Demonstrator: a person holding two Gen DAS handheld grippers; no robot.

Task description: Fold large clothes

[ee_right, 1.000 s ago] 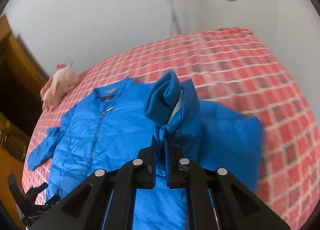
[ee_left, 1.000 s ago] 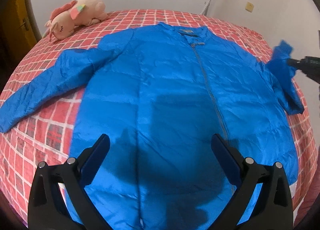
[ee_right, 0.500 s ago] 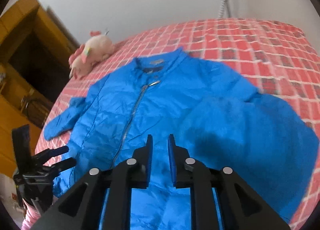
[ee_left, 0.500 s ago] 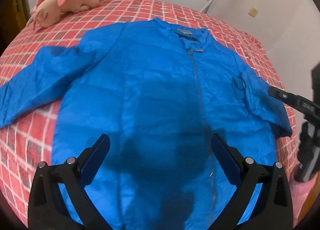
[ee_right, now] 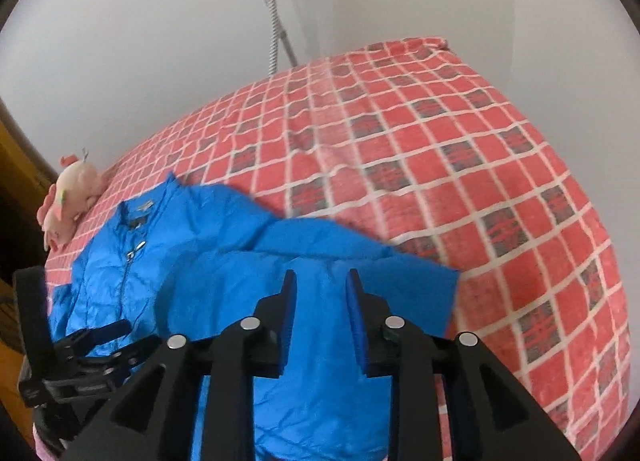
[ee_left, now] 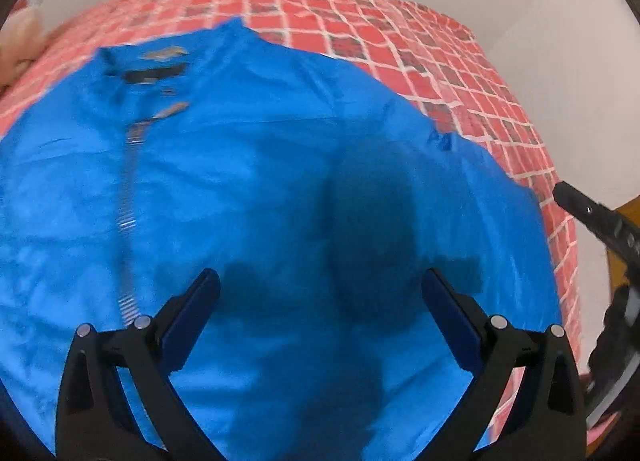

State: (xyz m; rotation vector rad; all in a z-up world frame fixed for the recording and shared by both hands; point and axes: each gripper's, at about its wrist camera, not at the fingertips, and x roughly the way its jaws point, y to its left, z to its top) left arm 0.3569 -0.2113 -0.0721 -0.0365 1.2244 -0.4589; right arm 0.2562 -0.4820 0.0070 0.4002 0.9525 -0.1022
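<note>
A large blue zip-up jacket (ee_left: 260, 189) lies front up on the bed, its right sleeve (ee_right: 360, 261) folded in over the body. My left gripper (ee_left: 320, 293) is open and empty, low over the jacket's right half. My right gripper (ee_right: 322, 289) is open and empty, just above the folded sleeve. The jacket also shows in the right wrist view (ee_right: 168, 261). The left gripper shows at the lower left of the right wrist view (ee_right: 104, 337), and the right gripper's finger (ee_left: 600, 217) shows at the right edge of the left wrist view.
The bed has a red and white checked cover (ee_right: 460, 165). A pink plush toy (ee_right: 68, 197) lies at the far left of the bed. White walls stand behind and to the right, with a hose (ee_right: 274, 21) on the wall.
My right gripper let go of the sleeve, which now lies folded on the jacket, and its jaws opened wider. My left gripper moved right and closer to the jacket.
</note>
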